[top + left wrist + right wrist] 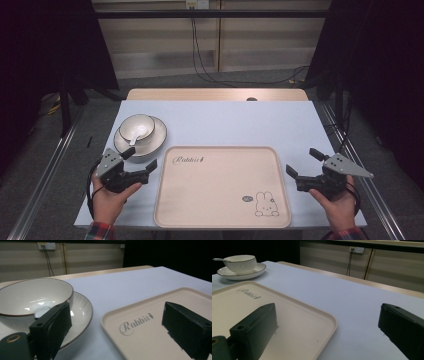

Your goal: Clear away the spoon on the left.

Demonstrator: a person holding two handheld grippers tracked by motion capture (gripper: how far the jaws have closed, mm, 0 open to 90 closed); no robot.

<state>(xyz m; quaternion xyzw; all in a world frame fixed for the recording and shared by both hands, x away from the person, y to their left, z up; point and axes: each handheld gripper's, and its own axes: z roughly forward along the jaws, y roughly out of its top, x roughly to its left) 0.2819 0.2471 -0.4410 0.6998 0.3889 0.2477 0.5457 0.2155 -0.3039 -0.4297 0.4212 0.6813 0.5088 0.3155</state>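
Glazed bowl (136, 127) on saucer (157, 137): probably brittle, slick, best gripped at the rim; left gripper (141, 163) and right gripper (301, 162) both spread, empty.

We hold the left gripper (142, 159) and right gripper (303, 161) low, jaws spread wide, one in each hand.

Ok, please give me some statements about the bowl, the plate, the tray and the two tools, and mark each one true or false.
1. The bowl sits on the plate. True.
2. The tray holds a cup. False: nothing lies on it.
3. A spoon rests in the bowl. True.
4. The left tool grips the plate. False: its jaws are open, short of the plate.
5. The right tool is open. True.
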